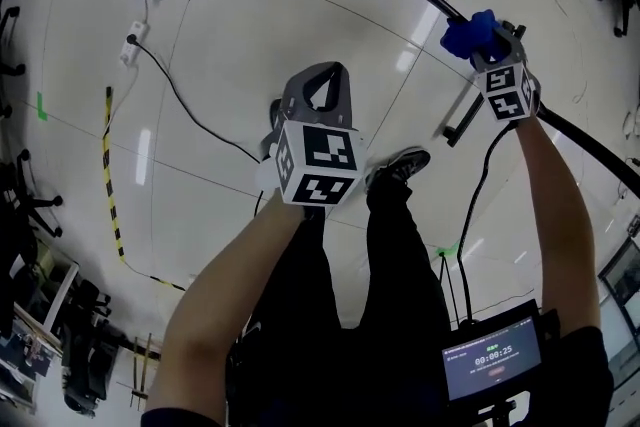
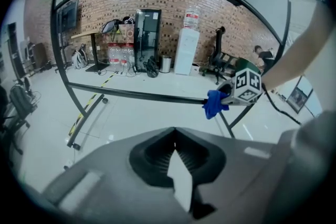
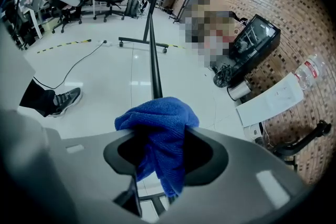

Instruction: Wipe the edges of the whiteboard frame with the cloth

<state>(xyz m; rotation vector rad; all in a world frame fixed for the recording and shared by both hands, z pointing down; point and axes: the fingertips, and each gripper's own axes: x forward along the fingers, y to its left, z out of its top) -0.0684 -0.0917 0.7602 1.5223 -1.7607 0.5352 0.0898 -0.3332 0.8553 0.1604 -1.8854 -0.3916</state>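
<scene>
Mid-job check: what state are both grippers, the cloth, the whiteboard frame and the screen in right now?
left gripper, jaws together, holding nothing, off the frame.
right gripper, jaws shut on the cloth.
blue cloth, bunched, against the frame bar.
whiteboard frame, standing upright on its wheeled stand.
screen, lit, showing a timer.

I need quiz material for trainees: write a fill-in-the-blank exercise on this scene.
1. The right gripper is shut on a ____ cloth.
2. The whiteboard frame bar that the cloth lies against is ____ in colour.
3. The left gripper, jaws together, holds ____.
Missing words: blue; black; nothing.
</scene>
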